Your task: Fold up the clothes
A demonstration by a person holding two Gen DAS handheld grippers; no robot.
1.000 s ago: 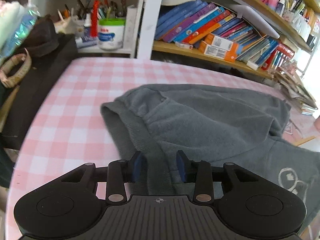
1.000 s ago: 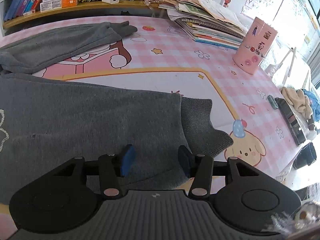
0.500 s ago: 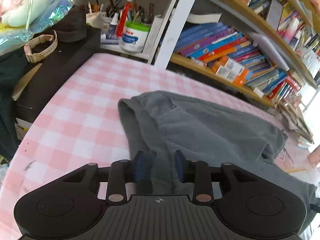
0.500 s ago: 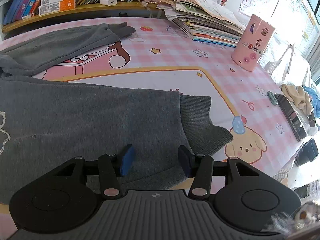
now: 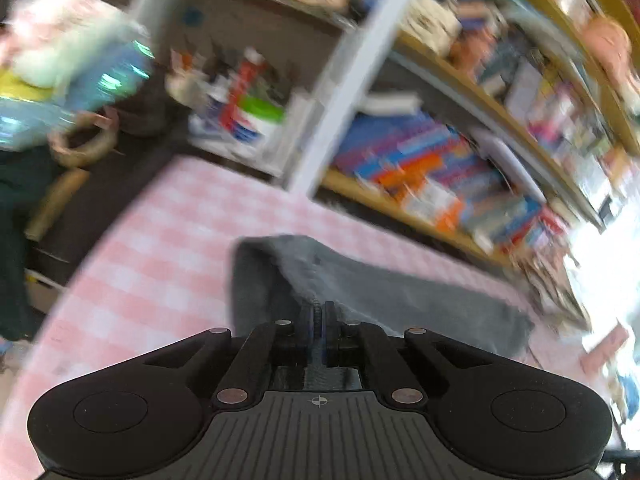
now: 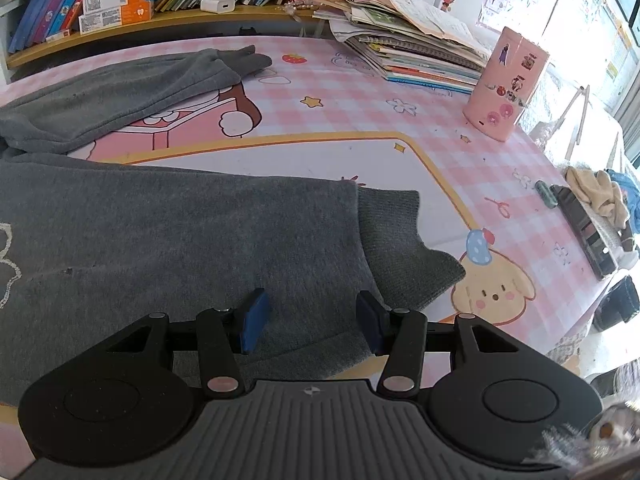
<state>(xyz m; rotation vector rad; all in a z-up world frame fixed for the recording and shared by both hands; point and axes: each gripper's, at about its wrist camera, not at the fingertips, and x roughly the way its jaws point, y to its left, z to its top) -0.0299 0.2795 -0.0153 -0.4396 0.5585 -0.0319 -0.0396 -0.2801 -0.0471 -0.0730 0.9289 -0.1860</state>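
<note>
Now | left gripper (image 5: 319, 330) pinching sweatpants (image 6: 168, 236) | right gripper (image 6: 310, 322) spread | leg cuff (image 6: 400, 248) points right

Landmark = sweater (image 6: 168, 240), flat on table (image 6: 400, 152). Its cuff (image 6: 400, 248) at its right end, other sleeve (image 6: 120, 88) behind it. Book stack (image 6: 412, 56) behind-right of sweater, cup (image 6: 506, 84) right of stack. Shelf (image 6: 160, 28) behind table. Right gripper (image 6: 312, 320) over sweater's near edge; left gripper (image 5: 318, 332) at its left end.
</note>
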